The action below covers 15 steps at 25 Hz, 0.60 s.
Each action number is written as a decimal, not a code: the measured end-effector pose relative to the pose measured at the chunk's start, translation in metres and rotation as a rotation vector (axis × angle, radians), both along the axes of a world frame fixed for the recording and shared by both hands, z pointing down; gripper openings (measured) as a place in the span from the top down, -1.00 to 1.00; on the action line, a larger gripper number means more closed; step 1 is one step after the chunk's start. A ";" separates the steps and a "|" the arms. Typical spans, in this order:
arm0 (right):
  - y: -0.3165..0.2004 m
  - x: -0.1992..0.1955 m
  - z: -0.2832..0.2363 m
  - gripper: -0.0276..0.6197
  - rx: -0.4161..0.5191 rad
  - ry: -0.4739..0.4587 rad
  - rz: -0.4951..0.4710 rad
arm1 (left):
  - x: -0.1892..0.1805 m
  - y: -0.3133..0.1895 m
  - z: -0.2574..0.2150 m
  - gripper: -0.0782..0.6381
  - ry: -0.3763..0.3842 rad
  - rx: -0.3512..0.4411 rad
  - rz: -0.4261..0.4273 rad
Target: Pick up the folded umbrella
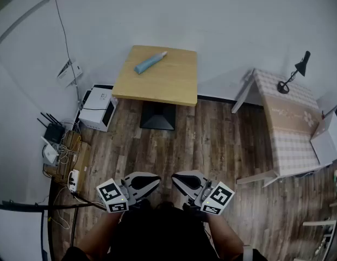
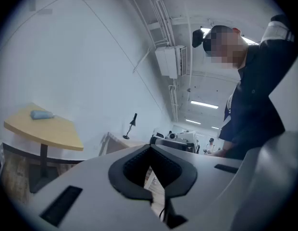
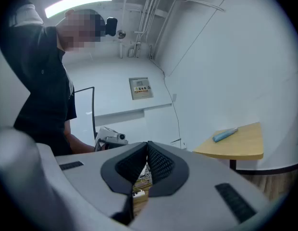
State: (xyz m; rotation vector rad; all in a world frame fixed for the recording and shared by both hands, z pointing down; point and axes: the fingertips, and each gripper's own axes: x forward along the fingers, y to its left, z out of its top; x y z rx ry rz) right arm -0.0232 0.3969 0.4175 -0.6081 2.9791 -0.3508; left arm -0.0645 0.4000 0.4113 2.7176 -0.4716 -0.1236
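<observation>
We are holding the left gripper (image 1: 153,182) and right gripper (image 1: 178,179) closed, both empty. The folded umbrella (image 1: 150,62) is lying on the far table (image 1: 168,85), its long axis running near-left to far-right.

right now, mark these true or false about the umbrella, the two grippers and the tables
1. The folded umbrella lies on the wooden table. True.
2. The left gripper holds the umbrella. False: its jaws are together on nothing, far from the umbrella.
3. The right gripper is shut and empty. True.
4. The black desk lamp stands on the wooden table. False: it stands on the checked-cloth table.
</observation>
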 end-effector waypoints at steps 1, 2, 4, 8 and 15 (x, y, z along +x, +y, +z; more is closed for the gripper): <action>0.001 0.000 0.000 0.85 -0.001 0.003 -0.002 | 0.001 0.001 0.000 0.75 -0.001 -0.001 0.001; 0.003 0.001 0.001 0.85 -0.002 0.005 -0.004 | 0.003 0.003 0.001 0.75 -0.002 -0.002 0.002; 0.005 0.004 0.002 0.85 -0.006 0.007 0.000 | 0.004 0.004 0.002 0.75 -0.001 -0.006 0.003; 0.008 0.013 0.007 0.85 -0.025 0.002 0.026 | 0.007 0.006 0.004 0.75 -0.006 -0.011 0.014; 0.015 0.021 0.013 0.85 -0.045 0.001 0.053 | 0.017 0.011 0.009 0.75 -0.010 -0.025 0.041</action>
